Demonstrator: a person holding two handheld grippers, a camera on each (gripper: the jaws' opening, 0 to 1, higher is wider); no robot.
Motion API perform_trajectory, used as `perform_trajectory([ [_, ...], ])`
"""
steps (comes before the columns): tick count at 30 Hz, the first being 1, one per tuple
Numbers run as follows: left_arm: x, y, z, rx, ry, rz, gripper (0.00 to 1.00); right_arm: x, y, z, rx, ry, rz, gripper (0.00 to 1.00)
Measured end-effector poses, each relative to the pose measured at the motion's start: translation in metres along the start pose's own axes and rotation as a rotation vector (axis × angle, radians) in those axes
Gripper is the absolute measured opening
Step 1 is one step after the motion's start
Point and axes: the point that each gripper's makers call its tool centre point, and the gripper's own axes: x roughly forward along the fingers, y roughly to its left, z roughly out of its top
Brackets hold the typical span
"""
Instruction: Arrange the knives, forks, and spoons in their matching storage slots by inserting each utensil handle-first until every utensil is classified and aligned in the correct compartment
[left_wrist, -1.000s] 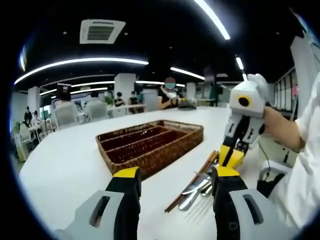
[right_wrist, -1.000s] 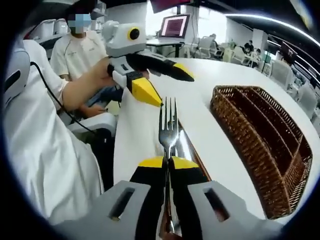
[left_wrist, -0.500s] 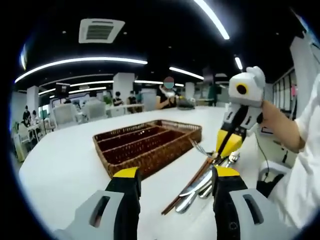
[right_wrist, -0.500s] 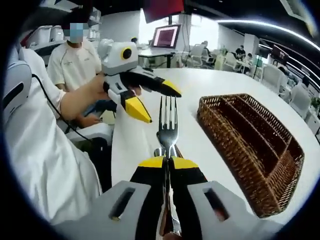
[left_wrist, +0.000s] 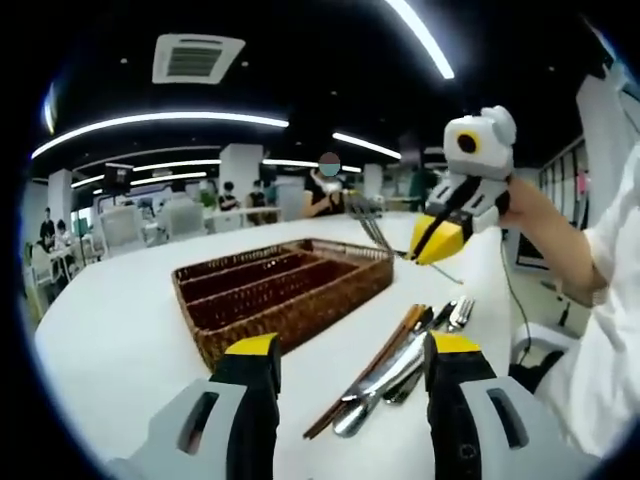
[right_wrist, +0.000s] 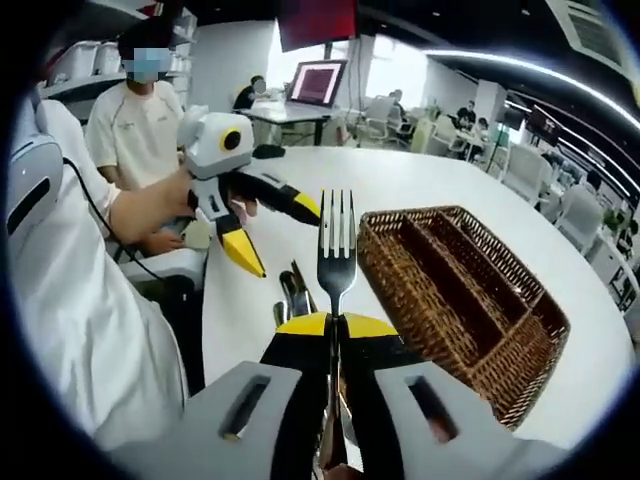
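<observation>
A brown wicker cutlery tray (left_wrist: 300, 318) with long compartments stands on the white table (left_wrist: 120, 340). To its right lies a pile of metal utensils (left_wrist: 395, 368) with brown chopsticks (left_wrist: 365, 375). My left gripper (left_wrist: 355, 348) stands open in front of the pile with nothing between its jaws. My right gripper (left_wrist: 432, 243) hovers above the tray's right end, shut on a fork (left_wrist: 368, 218). In the right gripper view, the fork (right_wrist: 337, 240) stands tines-up from the shut right gripper (right_wrist: 335, 325). There the tray (right_wrist: 425, 312) lies to the right, the left gripper (right_wrist: 283, 232) to the left and the pile (right_wrist: 292, 295) below.
A person in a white shirt (right_wrist: 140, 115) sits beyond the table edge, near a monitor (right_wrist: 322, 80). The holder's white sleeve (right_wrist: 70, 300) fills the left of that view. White chairs (left_wrist: 120, 228) and other people stand farther back. Bare table surface lies left of the tray.
The right gripper has lifted the fork off the pile and carried it up toward the tray. The left gripper stays open and nearly still.
</observation>
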Motion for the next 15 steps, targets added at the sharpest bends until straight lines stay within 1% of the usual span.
perform_trajectory([
  [2, 0.002, -0.003, 0.001, -0.004, -0.006, -0.004, 0.59, -0.005, -0.016, 0.007, -0.014, 0.006, -0.025, 0.02],
  [8, 0.007, -0.006, 0.0, -0.006, -0.007, -0.007, 0.6, -0.005, -0.027, 0.012, -0.037, 0.02, -0.036, 0.02],
  [9, 0.008, -0.006, 0.0, -0.006, -0.007, -0.008, 0.6, -0.004, -0.034, 0.013, -0.041, 0.023, -0.039, 0.02],
  [15, 0.014, -0.013, 0.001, -0.013, -0.01, -0.013, 0.61, 0.001, -0.05, 0.018, -0.064, 0.025, -0.036, 0.02],
])
